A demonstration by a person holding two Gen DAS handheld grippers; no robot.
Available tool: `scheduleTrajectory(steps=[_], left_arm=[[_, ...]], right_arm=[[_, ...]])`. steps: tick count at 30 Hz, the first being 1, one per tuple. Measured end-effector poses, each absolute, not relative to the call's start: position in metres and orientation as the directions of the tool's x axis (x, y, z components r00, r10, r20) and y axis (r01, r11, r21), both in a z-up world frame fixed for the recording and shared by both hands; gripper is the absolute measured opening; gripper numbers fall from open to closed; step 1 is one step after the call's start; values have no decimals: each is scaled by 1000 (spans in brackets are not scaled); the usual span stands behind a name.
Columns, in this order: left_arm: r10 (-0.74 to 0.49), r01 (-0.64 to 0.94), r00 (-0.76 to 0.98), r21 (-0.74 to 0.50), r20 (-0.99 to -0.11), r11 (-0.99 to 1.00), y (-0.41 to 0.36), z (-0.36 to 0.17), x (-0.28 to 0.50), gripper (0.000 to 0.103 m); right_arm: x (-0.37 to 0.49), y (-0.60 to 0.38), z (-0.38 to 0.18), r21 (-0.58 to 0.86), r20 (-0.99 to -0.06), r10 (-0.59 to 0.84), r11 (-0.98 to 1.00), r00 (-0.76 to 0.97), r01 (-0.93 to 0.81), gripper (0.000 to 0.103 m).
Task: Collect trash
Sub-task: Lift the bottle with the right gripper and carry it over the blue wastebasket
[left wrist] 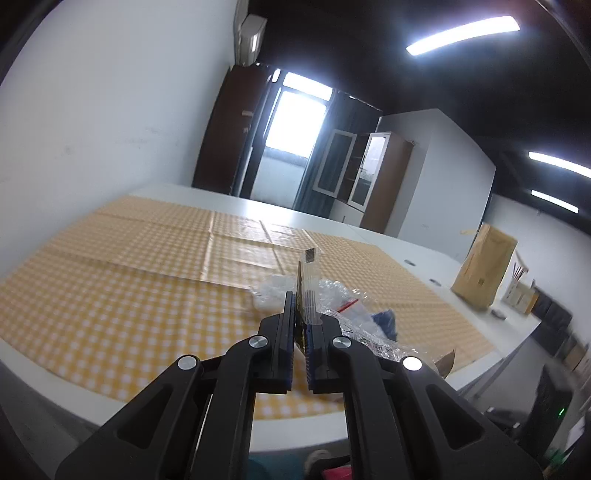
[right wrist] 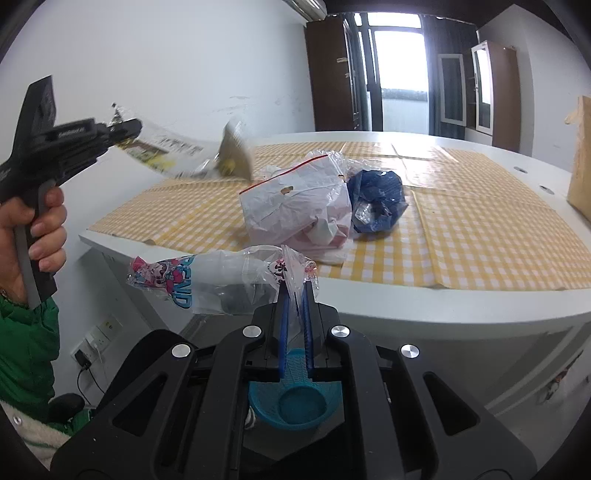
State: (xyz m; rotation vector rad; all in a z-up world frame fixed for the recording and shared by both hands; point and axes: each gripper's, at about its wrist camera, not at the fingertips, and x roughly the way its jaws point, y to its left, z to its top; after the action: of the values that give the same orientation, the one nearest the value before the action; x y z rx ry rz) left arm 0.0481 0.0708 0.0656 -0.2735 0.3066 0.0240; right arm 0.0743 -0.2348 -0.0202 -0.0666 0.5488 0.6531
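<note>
- We see daylight blowing out the window [left wrist: 295, 122] and ceiling tubes [left wrist: 463, 35] flaring white.
- Glare streaks the checkered surface [left wrist: 236, 221].
- Fisheye bends and darkens our edges.
- The printed wrapper [right wrist: 184, 151] smears with motion blur.

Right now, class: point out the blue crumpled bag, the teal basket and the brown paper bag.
blue crumpled bag [right wrist: 376, 199], right wrist view, its middle.
teal basket [right wrist: 299, 406], right wrist view, its inner bottom.
brown paper bag [left wrist: 484, 266], left wrist view, its front face.

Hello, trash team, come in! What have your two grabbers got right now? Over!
Left gripper shut on clear wrapper. Right gripper shut on printed plastic bag. Blue basket below. Nothing in the way.
</note>
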Motion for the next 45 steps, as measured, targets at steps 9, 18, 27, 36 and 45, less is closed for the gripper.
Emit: scheduleTrajectory(steps=[9,18,27,36,45], left_arm=[[37,-91,942,-149,-333,985,63,40,-17,4],[85,-149,893,-111,-442,983,64,-15,-33,4],[71,-168,824,-122,-562,978,65,-75,-12,4],[101,-235,737,-113,-668,965,69,-140,18,4],[99,-264,614,-85,-783,961,61,-207,60,3]], right_arm=[[42,-249,-41,54,-566,501,815,654,-578,6],[46,-241,-84,-7,-643,404,846,650,-533,6],[72,-214,-135,-23,-714,338,864,613,-503,6],[110,-191,-193,18,-790,296,887,537,-462,6],[151,-162,-242,45,-860,258,898,441,-437,6]])
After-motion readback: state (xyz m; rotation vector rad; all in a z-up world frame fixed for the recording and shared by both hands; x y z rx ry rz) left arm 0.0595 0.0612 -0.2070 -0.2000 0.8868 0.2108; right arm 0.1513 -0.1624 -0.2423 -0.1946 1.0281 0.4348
